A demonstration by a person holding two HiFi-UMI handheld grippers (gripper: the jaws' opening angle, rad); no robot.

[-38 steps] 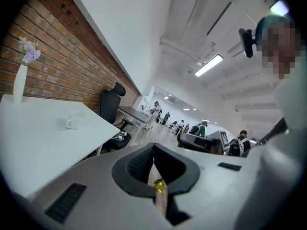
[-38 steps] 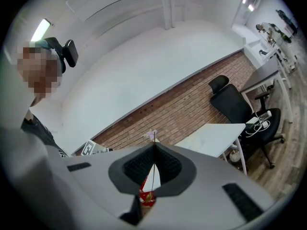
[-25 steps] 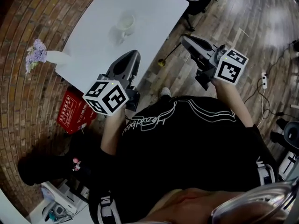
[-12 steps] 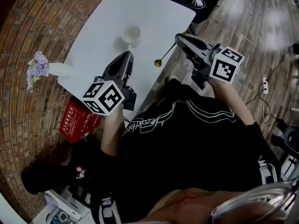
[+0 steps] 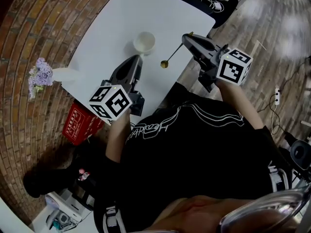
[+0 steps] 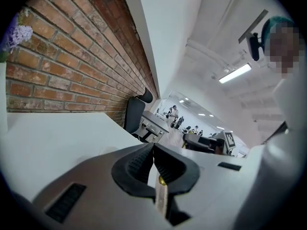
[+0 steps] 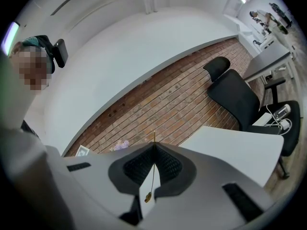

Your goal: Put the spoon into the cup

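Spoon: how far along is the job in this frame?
Done: the spoon is off the table, pinched by its handle in the right gripper. In hand: it hangs over the table beside the cup. Left: lowering it into the cup. The left gripper is shut, holding nothing.

Open-plan office, brick wall point(image 6: 72, 71), black swivel chair point(image 7: 235, 97), white table point(image 5: 146, 13), distant desks point(image 6: 156, 122) with people point(image 6: 174, 111)

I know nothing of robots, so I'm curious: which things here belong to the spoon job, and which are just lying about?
In the job:
spoon, held in the right gripper
cup on the table

Lying about:
flower vase
red box
black chair
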